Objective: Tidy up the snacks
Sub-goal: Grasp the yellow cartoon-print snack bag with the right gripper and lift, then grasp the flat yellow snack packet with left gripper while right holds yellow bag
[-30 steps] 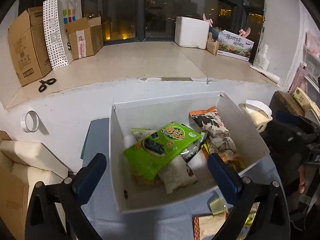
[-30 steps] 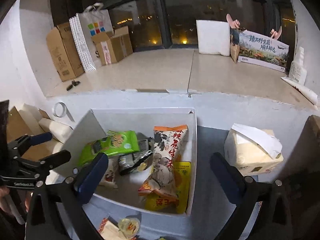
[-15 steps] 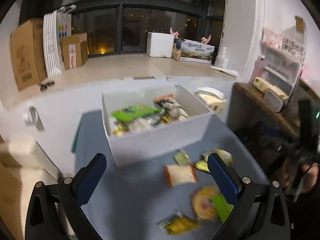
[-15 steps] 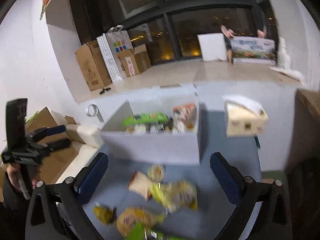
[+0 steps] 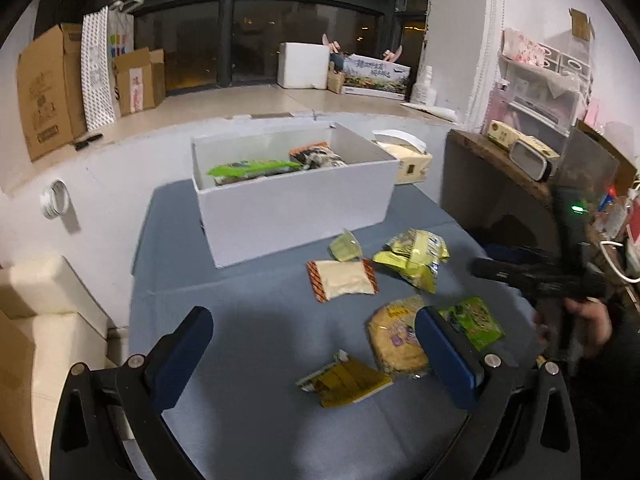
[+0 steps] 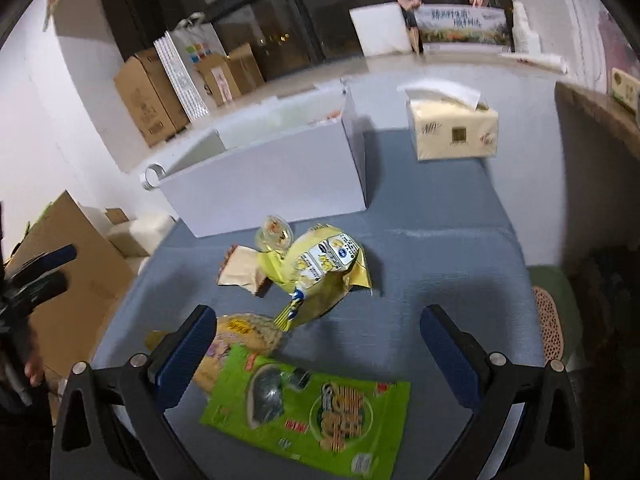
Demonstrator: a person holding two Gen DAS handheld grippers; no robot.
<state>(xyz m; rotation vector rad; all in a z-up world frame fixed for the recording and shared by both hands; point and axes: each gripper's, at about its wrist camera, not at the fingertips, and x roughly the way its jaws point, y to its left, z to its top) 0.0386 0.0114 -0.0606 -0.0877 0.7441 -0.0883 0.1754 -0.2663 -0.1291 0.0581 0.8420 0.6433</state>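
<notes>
Background items, window ledge and table edge.
Tissue box [image 6: 452, 128] far right on the blue cloth [image 5: 248, 320]. Cardboard boxes [image 5: 44, 88] and dotted paper bag [image 5: 94, 68] far left on ledge; white foam box [image 5: 302, 65] far centre. Tape roll [image 5: 55, 199] on left wall.

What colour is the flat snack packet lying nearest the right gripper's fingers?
Bright green snack packet, with red and white print; the right wrist view shows it best.

A dark window [image 5: 248, 36] spans the back wall above a pale ledge [image 5: 224, 104]. Cardboard boxes [image 5: 44, 88] stand at the ledge's left end, a white foam box [image 5: 302, 65] toward its right. White walls [image 5: 460, 32] flank the window under dim indoor light.
</notes>
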